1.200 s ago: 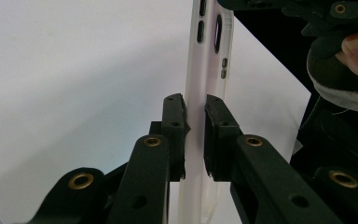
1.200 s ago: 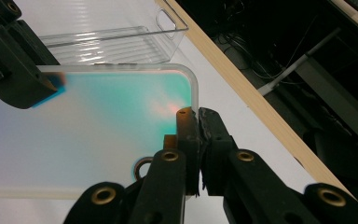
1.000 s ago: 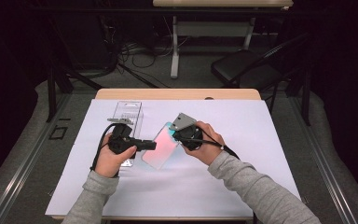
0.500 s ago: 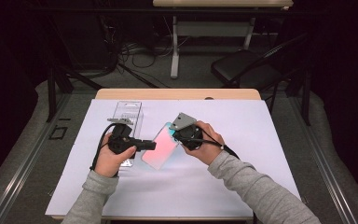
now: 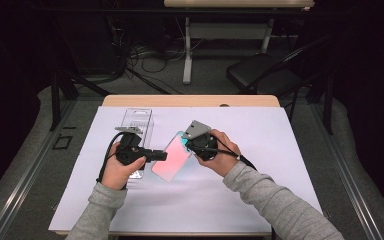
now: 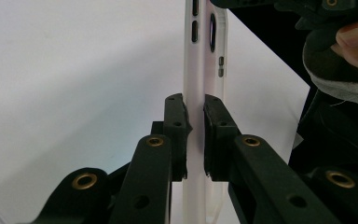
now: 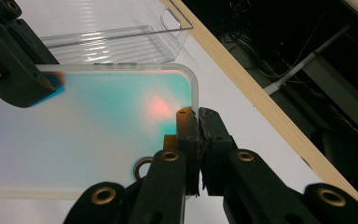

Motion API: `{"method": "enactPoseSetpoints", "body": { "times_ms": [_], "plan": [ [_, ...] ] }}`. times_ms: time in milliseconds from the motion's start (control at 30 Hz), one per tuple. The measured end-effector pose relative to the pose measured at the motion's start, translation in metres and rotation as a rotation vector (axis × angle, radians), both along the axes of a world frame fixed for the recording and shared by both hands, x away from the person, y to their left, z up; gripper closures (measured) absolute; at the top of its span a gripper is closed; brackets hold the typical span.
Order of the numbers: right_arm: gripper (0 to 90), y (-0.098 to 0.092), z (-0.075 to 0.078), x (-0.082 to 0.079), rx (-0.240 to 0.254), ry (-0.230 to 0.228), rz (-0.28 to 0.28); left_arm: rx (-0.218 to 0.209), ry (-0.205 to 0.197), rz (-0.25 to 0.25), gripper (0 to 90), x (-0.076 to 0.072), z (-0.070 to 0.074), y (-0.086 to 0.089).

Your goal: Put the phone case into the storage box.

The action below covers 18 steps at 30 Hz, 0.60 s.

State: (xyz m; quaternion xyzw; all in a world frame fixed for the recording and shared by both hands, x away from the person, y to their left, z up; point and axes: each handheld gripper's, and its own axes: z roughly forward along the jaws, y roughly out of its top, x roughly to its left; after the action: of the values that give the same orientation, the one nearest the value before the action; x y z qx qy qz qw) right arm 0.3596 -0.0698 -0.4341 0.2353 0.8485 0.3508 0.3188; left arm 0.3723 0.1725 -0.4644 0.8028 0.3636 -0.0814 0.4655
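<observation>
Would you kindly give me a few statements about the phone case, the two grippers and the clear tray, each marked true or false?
1. Both grippers grip the phone case. True: the left gripper and the right gripper each pinch an edge.
2. The phone case lies flat on the table. False: it is held above the white sheet.
3. The clear tray holds the phone case. False: the tray stands apart, behind the left gripper.
4. The phone case shades from pink to teal. True.
5. The right gripper's jaws stand wide open. False: they are shut on the case's rim.
</observation>
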Motion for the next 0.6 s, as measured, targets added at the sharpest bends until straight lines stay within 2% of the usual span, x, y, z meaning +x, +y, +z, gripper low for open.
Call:
{"method": "enactPoseSetpoints", "body": {
  "times_ms": [600],
  "plan": [
    [87.5,-0.0005,0.0010,0.0003,0.010,-0.002,0.004,-0.006,-0.008,0.005,81.7,-0.0012,0.0018,0.0012]
  ]
}}
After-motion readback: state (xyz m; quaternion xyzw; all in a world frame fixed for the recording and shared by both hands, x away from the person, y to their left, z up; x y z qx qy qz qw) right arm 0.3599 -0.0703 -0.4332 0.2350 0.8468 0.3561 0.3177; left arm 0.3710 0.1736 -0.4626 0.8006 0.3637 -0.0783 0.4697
